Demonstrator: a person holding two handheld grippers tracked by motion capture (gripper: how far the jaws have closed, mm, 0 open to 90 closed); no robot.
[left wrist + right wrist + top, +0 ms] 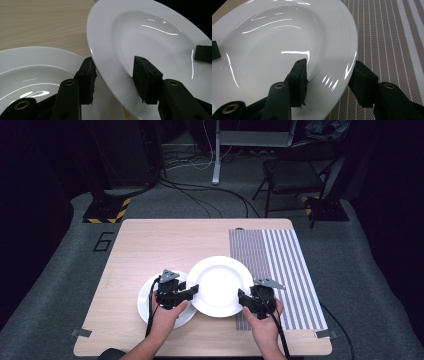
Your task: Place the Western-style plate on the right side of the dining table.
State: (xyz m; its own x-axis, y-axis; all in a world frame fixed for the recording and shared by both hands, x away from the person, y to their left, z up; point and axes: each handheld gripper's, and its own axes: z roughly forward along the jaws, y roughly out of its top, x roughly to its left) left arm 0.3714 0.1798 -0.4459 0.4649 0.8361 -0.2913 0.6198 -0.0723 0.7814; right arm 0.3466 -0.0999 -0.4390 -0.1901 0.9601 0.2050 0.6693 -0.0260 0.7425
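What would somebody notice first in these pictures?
A big white plate in the middle of the wooden table, gripped at its rim from both sides by the left gripper and the right gripper. It overlaps a second white plate lying near the table's front left. On the right lies a striped mat.

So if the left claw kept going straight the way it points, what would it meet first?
The upper plate itself: its rim sits between the left claw's jaws. Beyond that, across the plate, probably the right claw, though depth is hard to judge.
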